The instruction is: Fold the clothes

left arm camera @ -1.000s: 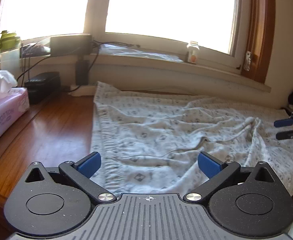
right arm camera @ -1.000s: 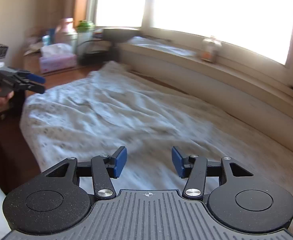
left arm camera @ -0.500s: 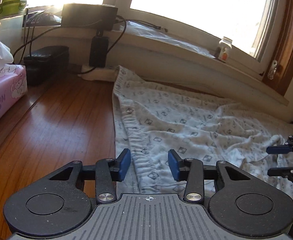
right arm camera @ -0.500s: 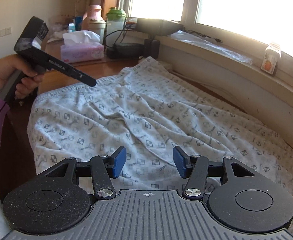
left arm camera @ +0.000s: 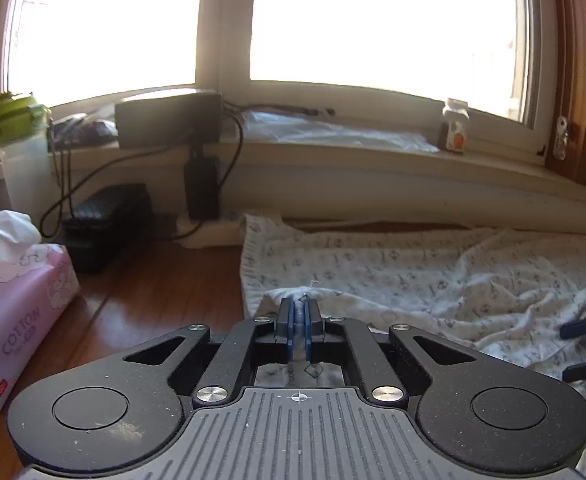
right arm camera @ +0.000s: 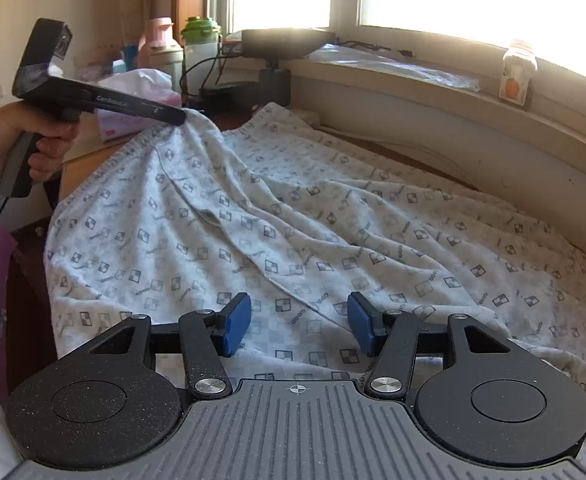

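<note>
A wide window (left arm camera: 381,20) is flooding the room with glare above a long pale sill (left arm camera: 373,156), and below it a wooden table (left arm camera: 153,292) is carrying the task's piece, a pale printed garment (right arm camera: 301,224) that is lying spread and rumpled across most of the tabletop, its ribbed edge running along the bare wood on the left. The left gripper (left arm camera: 299,312) is closing its jaws on that ribbed edge, a small tuft of cloth being pinched between the blue pads, and in the right wrist view the cloth is rising into a peak where this gripper, held in a hand (right arm camera: 17,144), is lifting it. The right gripper (right arm camera: 299,326) is hovering with its jaws partly apart and nothing clamped, the fabric lying beneath and between its blue pads (right arm camera: 237,324). To the left a pink tissue box (left arm camera: 17,312) is sitting on the wood near a black adapter (left arm camera: 109,216) with trailing cables, a green-lidded bottle (left arm camera: 21,148) is standing behind them, and a small jar (left arm camera: 455,126) is resting on the sill
</note>
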`<state>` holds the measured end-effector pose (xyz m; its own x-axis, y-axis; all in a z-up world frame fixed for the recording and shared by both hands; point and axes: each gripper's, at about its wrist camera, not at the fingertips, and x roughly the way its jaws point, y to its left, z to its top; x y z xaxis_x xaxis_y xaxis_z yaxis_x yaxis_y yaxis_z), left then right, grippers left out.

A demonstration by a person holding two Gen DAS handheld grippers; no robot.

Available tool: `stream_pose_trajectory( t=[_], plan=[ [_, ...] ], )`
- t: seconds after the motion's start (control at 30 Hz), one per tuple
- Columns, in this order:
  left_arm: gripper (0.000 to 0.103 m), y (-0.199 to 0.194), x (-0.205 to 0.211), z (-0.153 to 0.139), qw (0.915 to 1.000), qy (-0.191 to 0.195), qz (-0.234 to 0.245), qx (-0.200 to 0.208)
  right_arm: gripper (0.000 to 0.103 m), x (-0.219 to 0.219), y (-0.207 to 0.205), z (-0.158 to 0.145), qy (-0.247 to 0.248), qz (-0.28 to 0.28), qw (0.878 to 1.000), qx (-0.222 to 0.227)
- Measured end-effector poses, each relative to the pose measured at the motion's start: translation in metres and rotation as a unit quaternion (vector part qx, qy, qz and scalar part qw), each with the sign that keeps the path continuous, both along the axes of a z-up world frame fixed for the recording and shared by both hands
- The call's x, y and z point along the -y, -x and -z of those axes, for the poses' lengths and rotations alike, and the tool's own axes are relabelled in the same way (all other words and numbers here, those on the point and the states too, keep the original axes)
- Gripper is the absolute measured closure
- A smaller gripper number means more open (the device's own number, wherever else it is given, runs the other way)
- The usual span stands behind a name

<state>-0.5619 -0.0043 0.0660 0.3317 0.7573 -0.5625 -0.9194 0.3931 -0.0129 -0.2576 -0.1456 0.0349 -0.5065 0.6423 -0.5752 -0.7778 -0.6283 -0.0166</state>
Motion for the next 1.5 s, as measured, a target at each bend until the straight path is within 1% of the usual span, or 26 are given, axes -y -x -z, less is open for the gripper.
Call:
stream_pose_trajectory(
  t=[0.07,0.1,0.13,0.17,0.2,0.3,0.43,0.47,0.5,0.57,0.63,0.7,0.83,0.9,0.93,0.97,1.0,1.03,1.07,1.2,1.3,1.33,1.37,1.43,1.47,1.5],
  plan=[
    [0.091,-0.011,-0.007,0.009,0.9985,0.025,0.011,-0.048,0.049,0.000,0.000,0.000,-0.001,0.000,1.000,0.001],
    [0.084,-0.013,-0.007,0.013,0.9975,0.029,0.012,-0.063,0.049,0.000,0.001,-0.001,-0.001,0.000,1.000,0.001],
    [0.075,-0.013,-0.005,0.016,0.9968,0.029,0.011,-0.074,0.048,0.001,0.001,-0.001,-0.004,-0.002,1.000,0.001],
    [0.071,-0.012,-0.003,0.017,0.9968,0.027,0.008,-0.075,0.048,0.002,0.001,-0.002,-0.009,-0.005,1.000,0.000],
    [0.063,-0.009,0.000,0.016,0.9974,0.024,0.005,-0.067,0.048,0.004,0.001,-0.004,-0.016,-0.009,1.000,-0.002],
    [0.052,-0.004,0.006,0.011,0.9989,0.016,-0.002,-0.044,0.052,-0.003,0.006,-0.014,-0.013,-0.026,0.999,-0.015],
    [0.046,-0.010,0.011,0.006,0.9993,0.011,0.014,-0.033,0.053,-0.023,0.024,-0.034,-0.019,-0.046,0.998,-0.029],
    [0.043,-0.013,0.012,0.007,0.9992,0.013,0.019,-0.033,0.053,-0.031,0.030,-0.038,-0.019,-0.051,0.998,-0.032],
    [0.042,-0.015,0.012,0.009,0.9990,0.014,0.022,-0.036,0.053,-0.041,0.037,-0.041,-0.016,-0.055,0.998,-0.034],
    [0.042,-0.018,0.012,0.015,0.9986,0.018,0.024,-0.043,0.053,-0.064,0.055,-0.043,-0.012,-0.062,0.998,-0.030],
    [0.041,-0.017,0.012,0.023,0.9983,0.024,0.023,-0.047,0.053,-0.092,0.076,-0.041,-0.010,-0.062,0.998,-0.015],
    [0.041,-0.013,0.011,0.027,0.9986,0.029,0.020,-0.039,0.053,-0.122,0.093,-0.035,-0.010,-0.051,0.999,0.003],
    [0.039,-0.006,0.010,0.033,0.9991,0.031,0.018,-0.024,0.052,-0.184,0.116,-0.021,0.004,-0.025,0.999,0.024],
    [0.038,-0.006,0.011,0.033,0.9992,0.027,0.018,-0.025,0.052,-0.206,0.123,-0.012,0.020,-0.019,0.999,0.034],
    [0.038,-0.006,0.012,0.033,0.9992,0.026,0.019,-0.024,0.054,-0.214,0.125,-0.008,0.025,-0.020,0.999,0.037],
    [0.038,-0.005,0.011,0.033,0.9992,0.025,0.019,-0.023,0.065,-0.219,0.125,-0.006,0.026,-0.020,0.999,0.038],
    [0.038,-0.005,0.011,0.033,0.9993,0.024,0.019,-0.022,0.072,-0.223,0.125,-0.004,0.026,-0.019,0.999,0.039],
    [0.037,-0.004,0.011,0.034,0.9993,0.023,0.019,-0.022,0.093,-0.228,0.125,-0.001,0.025,-0.017,0.999,0.039],
    [0.036,-0.002,0.011,0.034,0.9994,0.023,0.018,-0.020,0.096,-0.232,0.125,0.000,0.023,-0.007,0.999,0.039],
    [0.034,0.002,0.012,0.033,0.9996,0.020,0.012,-0.016,0.096,-0.251,0.120,0.002,0.019,0.039,0.999,0.033],
    [0.034,0.004,0.013,0.027,0.9997,0.011,0.005,-0.020,0.094,-0.252,0.119,0.002,0.019,0.042,0.998,0.034],
    [0.034,0.004,0.013,0.026,0.9997,0.007,0.003,-0.021,0.087,-0.250,0.118,-0.001,0.017,0.041,0.999,0.030],
    [0.035,0.005,0.013,0.023,0.9998,0.005,0.004,-0.017,0.082,-0.245,0.116,-0.004,0.014,0.040,0.999,0.024],
    [0.038,0.008,0.012,0.017,0.9999,0.001,0.010,0.002,0.079,-0.237,0.111,-0.011,0.009,0.038,0.999,0.012],
    [0.044,0.009,0.011,0.015,0.9998,-0.002,0.015,0.016,0.076,-0.231,0.110,-0.015,0.009,0.029,1.000,0.004],
    [0.057,0.009,0.008,0.015,0.9995,-0.001,0.022,0.024,0.075,-0.224,0.109,-0.020,0.012,0.016,1.000,-0.005]
  ],
)
